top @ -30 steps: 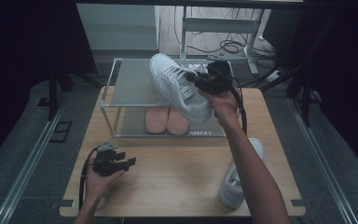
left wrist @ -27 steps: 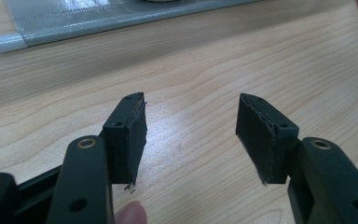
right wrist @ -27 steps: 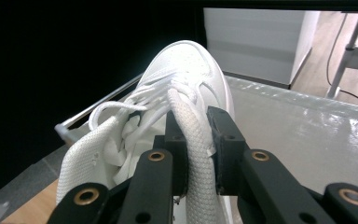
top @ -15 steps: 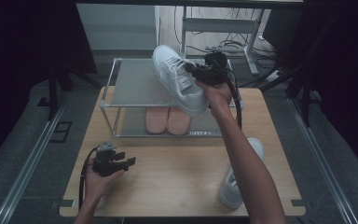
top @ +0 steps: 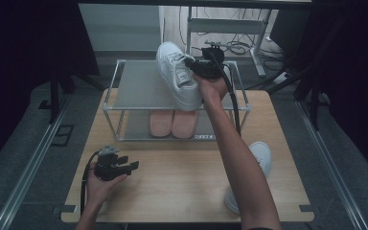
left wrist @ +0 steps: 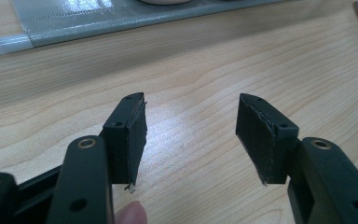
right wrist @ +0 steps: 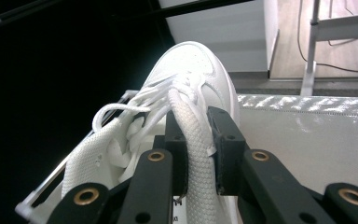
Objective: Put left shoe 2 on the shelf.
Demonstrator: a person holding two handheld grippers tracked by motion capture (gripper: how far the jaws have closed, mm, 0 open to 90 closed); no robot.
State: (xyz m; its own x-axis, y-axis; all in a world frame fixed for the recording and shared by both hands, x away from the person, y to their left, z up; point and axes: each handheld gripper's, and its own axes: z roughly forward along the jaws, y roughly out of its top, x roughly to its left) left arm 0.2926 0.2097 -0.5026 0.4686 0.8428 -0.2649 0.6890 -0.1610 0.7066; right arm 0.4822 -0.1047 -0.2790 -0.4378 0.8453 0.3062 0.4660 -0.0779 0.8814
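Your right tongs point(top: 195, 67), pinching the white sneaker point(top: 176, 76) by its collar, have carried it farther back over the rack's top shelf point(top: 139, 88); placement looks imminent. Your left tongs point(left wrist: 191, 126) rest spread, empty, on the surface point(top: 182, 177).

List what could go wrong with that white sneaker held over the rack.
1. The right gripper pinches only the collar edge of the white lace-up sneaker, so the shoe may swing or slip out.
2. The sneaker hangs tilted above the grey metal-framed shoe rack; set down like that, it may tip off the top shelf.
3. A fall could land it on the pink slippers below.
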